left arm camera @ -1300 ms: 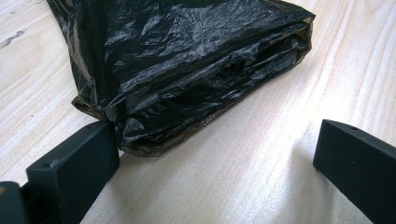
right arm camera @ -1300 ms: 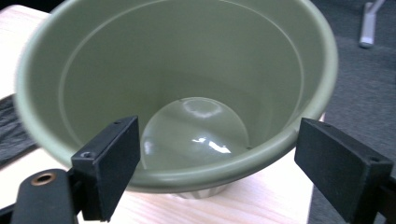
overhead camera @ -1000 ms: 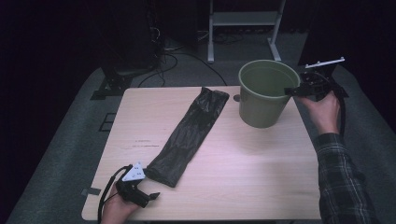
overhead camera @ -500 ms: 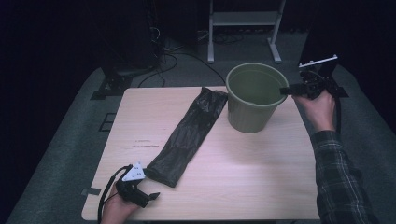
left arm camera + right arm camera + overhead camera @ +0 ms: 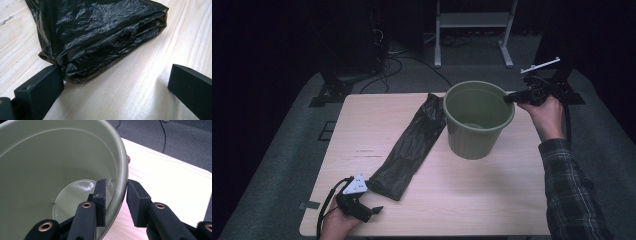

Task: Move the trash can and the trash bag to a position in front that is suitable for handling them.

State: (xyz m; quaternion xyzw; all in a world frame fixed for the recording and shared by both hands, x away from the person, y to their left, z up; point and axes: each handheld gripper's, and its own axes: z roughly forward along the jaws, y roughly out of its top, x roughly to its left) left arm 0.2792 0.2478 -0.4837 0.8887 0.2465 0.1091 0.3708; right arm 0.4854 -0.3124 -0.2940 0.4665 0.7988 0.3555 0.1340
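- Left claw (image 5: 374, 210) at the near-left corner of the worktop (image 5: 492, 200), held low in a hand (image 5: 337, 226) that comes in from the bottom edge. Jaws spread wide with nothing between them.
- Left gripper view: one jaw sits just against the near end of the black plastic bag (image 5: 100, 35); the other jaw is well apart from it, over bare wood.
- Black plastic bag (image 5: 412, 145) lies flat and folded in a long strip, running diagonally from near the left claw up toward the far middle of the worktop. Its far end is just beside the bucket.
- Green bucket (image 5: 477, 122) stands upright right of centre, toward the far edge. Inside looks empty and pale.
- Right claw (image 5: 508, 99) at the bucket's far-right rim, held by a hand (image 5: 546, 115) in a plaid sleeve (image 5: 574, 195).
- Right gripper view: one jaw inside the bucket wall (image 5: 50, 170), one outside, closed on the rim.
- Beyond the worktop: grey carpet (image 5: 287, 150), loose cables (image 5: 387, 55), a white metal stand (image 5: 472, 25).
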